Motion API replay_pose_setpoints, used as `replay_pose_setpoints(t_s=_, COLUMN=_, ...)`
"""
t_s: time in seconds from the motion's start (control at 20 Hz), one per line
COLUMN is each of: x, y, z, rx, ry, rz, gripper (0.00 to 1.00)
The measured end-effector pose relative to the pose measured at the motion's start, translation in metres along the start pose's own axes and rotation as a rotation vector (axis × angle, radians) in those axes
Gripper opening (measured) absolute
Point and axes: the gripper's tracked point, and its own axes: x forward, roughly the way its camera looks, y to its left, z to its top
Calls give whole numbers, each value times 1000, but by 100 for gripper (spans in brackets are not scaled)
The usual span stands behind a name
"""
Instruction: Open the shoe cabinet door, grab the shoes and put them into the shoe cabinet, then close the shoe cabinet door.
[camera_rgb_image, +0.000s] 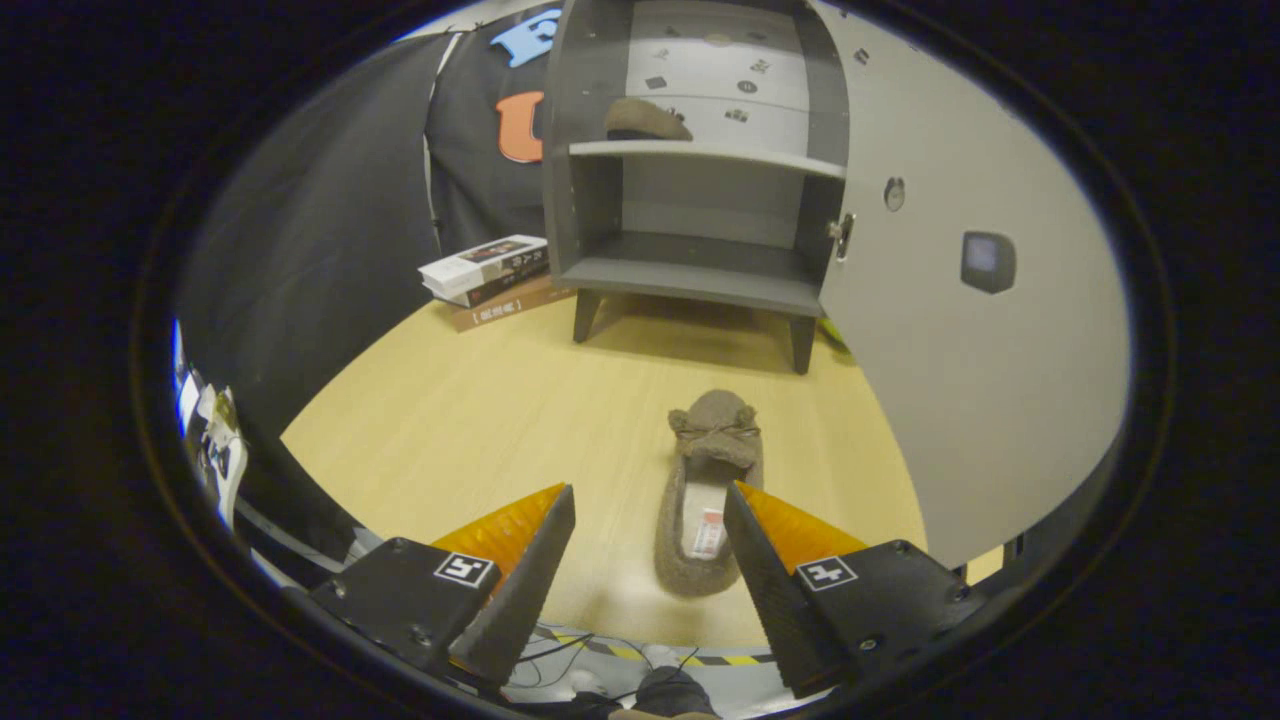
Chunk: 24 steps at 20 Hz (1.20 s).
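Observation:
A grey-brown slipper (708, 480) with a small bow lies on the wooden table (480, 420), toe pointing toward the cabinet. My gripper (650, 490) is open; the slipper's heel sits between the fingers, close against the right finger, with neither finger pressing on it. Beyond it stands the dark grey shoe cabinet (700, 180) on short legs. Its light grey door (960, 300) is swung wide open to the right. A second slipper (645, 120) rests on the cabinet's upper shelf. The lower shelf (700, 270) holds nothing.
A stack of books (495, 280) lies on the table left of the cabinet. The open door stands along the table's right side, close to the slipper. The table's near edge runs just under the fingers, with cables below it.

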Motion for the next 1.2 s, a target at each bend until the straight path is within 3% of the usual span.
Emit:
replay_pose_setpoints(t_s=0.3, x=63, y=-14, z=-17, rx=75, ry=117, rz=-8, gripper=95)
replay_pose_setpoints(t_s=0.8, x=124, y=-21, z=-3, rx=124, ry=153, rz=-1, gripper=90)
replay_pose_setpoints(t_s=0.9, x=129, y=-27, z=-2, rx=107, ry=146, rz=-14, gripper=78)
replay_pose_setpoints(t_s=1.15, x=129, y=-19, z=-1, rx=90, ry=158, rz=50, gripper=13)
replay_pose_setpoints(t_s=1.2, x=126, y=-15, z=0, rx=89, ry=163, rz=77, gripper=10)
